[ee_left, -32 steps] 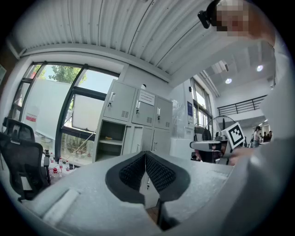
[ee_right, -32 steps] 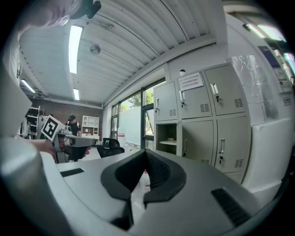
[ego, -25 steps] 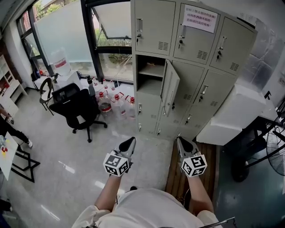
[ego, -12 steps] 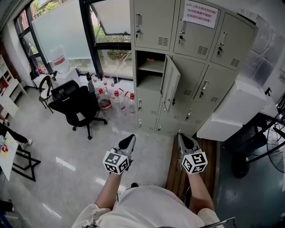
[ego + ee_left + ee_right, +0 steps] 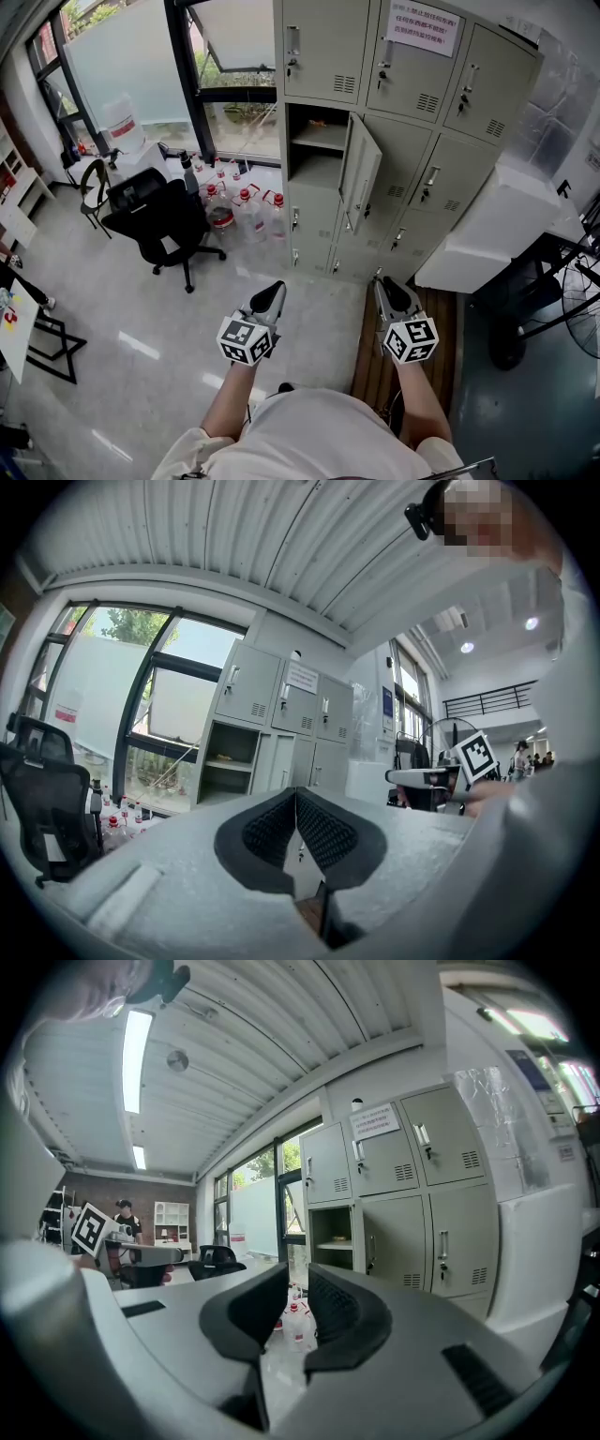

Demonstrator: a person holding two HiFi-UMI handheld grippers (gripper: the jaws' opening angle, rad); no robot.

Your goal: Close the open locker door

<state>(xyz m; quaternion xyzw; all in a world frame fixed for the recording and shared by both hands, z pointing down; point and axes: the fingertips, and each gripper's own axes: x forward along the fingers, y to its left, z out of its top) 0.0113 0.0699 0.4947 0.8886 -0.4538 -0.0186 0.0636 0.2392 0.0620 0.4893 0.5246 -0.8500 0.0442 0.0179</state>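
The locker door point(image 5: 361, 178) is standing ajar in the middle row of the grey locker bank point(image 5: 323, 56), hinged on its right edge and swinging out towards the person; it is leaving the compartment point(image 5: 317, 155) to its left uncovered, with a shelf showing inside (something small is lying on that shelf, too far off to name). The doors around it are all sitting flush, and a white notice point(image 5: 424, 26) is hanging on the top middle one.

The left gripper point(image 5: 274, 289) is pointing level towards the lockers, well apart from them; in the left gripper view its point(image 5: 296, 794) ribbed pads are pressing together at the tips, with nothing caught between them. The right gripper point(image 5: 384, 286) is hovering beside it at much the same height, also well short of the door; its jaws have just been opening, and in the right gripper view they point(image 5: 298, 1279) are standing apart with only floor and distant bottles showing through the gap.

A black office chair point(image 5: 155, 220) is sitting on the pale floor to the left; a cluster of red-capped water bottles point(image 5: 244, 211) is standing between it and the lockers, below the window.
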